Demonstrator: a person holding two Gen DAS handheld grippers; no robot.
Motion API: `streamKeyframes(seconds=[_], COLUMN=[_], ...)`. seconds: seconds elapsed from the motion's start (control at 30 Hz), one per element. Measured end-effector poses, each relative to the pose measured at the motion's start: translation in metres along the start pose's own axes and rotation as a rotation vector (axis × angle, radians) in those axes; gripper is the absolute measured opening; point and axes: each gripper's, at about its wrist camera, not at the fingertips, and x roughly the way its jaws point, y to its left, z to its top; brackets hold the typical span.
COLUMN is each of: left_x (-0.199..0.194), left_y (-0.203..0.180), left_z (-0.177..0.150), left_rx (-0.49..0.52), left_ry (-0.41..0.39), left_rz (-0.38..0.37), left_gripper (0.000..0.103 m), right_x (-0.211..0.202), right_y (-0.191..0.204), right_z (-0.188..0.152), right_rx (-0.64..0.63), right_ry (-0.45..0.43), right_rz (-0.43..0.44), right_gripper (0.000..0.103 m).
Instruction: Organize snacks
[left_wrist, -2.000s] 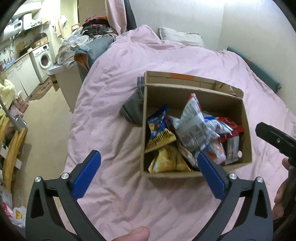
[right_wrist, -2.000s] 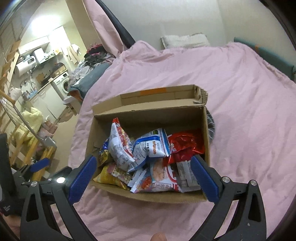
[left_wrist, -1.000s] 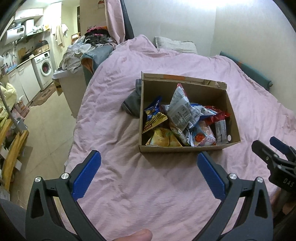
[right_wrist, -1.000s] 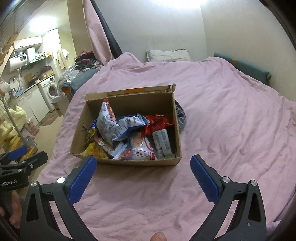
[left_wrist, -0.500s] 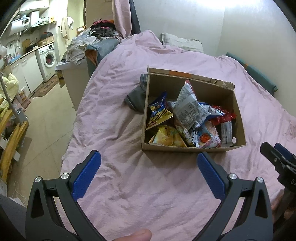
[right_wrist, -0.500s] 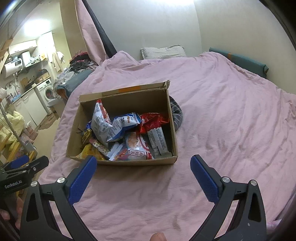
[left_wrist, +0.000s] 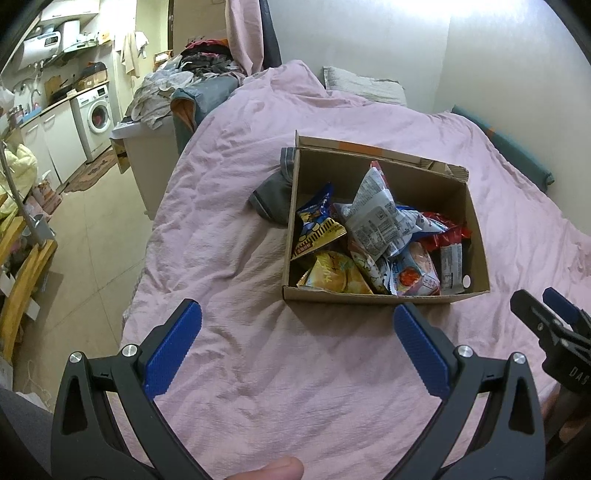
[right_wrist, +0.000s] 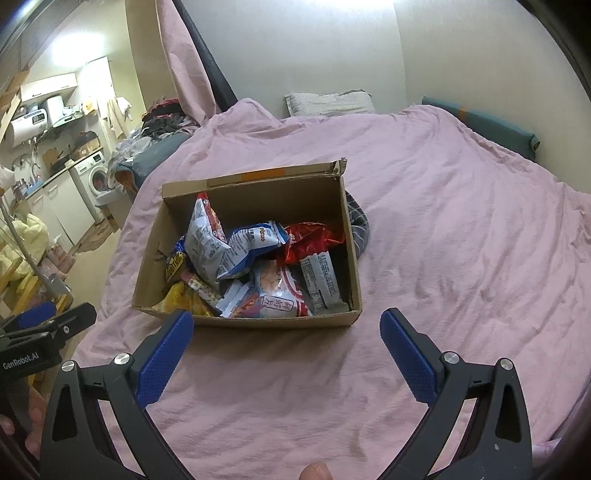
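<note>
Both claws hang wide open and hold nothing. The left claw (left_wrist: 295, 339) hovers over bare pink duvet (left_wrist: 229, 229), its right pad just short of the near wall of the cardboard box (left_wrist: 384, 297), which sits ahead and a little to its right. The right claw (right_wrist: 286, 345) faces the same box (right_wrist: 280, 322) from the other side, and the box's near wall lies just beyond its left pad.

Past that wall the snacks lie heaped in one loose pile. Nearest the right claw is a pink-and-white packet (right_wrist: 275, 295) with a grey-labelled bar (right_wrist: 321, 280) to its right. Further in, a tall white bag (right_wrist: 205, 243) stands on end against a blue-and-white one (right_wrist: 258, 240), with a red wrapper (right_wrist: 310, 240) beyond. Nearest the left claw is a yellow bag (left_wrist: 332, 277), and a blue-and-yellow bag (left_wrist: 314, 229) stands behind it.

The risks, as I judge them, come from the bedding and the heap. The box rests on soft quilt, so a push on its wall may tilt or slide it. The packets overlap, so a closing claw may pinch two at once or topple the standing bag. The bags look air-filled and slick, so a hard squeeze may crush the contents and a light one may let them slip. The two claws approach one small opening and may collide.
</note>
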Motion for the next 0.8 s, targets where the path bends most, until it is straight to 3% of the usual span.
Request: streamKeyframes(seconds=[0.8], left_x=[-0.0003], left_y=[-0.0004], left_z=[-0.0009], left_rx=[0.008], left_ry=[0.005], left_rz=[-0.006], left_gripper=[0.103], right_x=[0.0026], right_y=[0.0004], right_z=[-0.0014], right_rx=[0.002], right_ry=[0.008], right_rz=[0.0], right_gripper=[0.103])
